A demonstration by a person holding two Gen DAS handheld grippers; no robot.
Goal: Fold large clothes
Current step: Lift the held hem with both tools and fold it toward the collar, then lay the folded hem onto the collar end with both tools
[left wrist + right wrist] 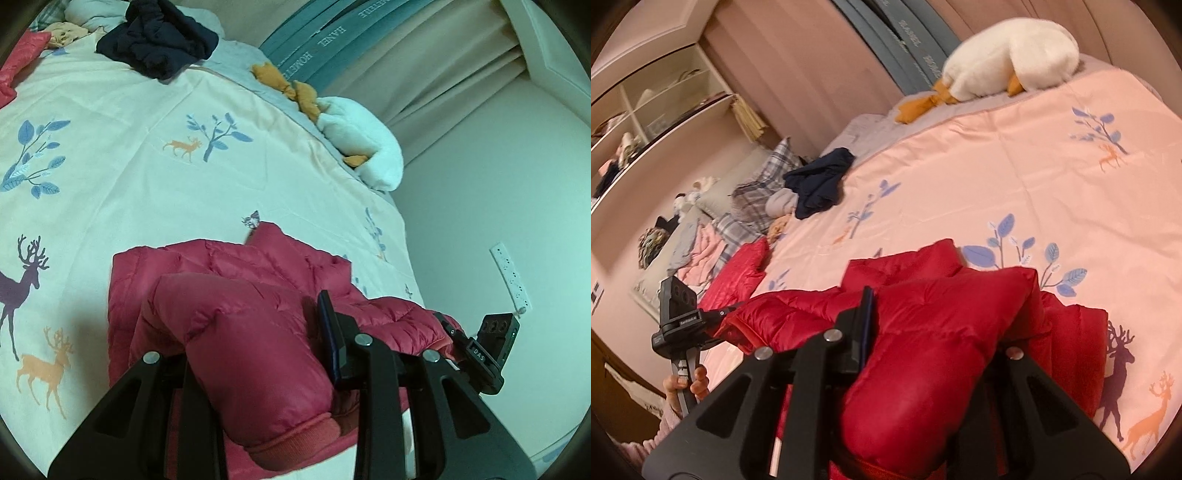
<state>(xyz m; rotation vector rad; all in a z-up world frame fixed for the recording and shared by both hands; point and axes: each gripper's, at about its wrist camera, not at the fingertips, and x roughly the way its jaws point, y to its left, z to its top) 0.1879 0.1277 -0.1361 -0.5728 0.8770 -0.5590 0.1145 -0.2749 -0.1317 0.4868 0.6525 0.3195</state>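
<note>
Bed carries red down jacket at its near edge, body flat (sleeves doubled inward, presumably mid-fold); left gripper and right gripper jaws each pinch one puffy sleeve.

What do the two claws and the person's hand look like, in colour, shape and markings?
Both claws are matte black, with angular triangular arms, round silver pins and thin dark blue finger pads. The left claw carries a boxy black camera block with white lettering. The right claw matches it. The bare hand grips a grey handle; a pink sleeve shows below.
</note>
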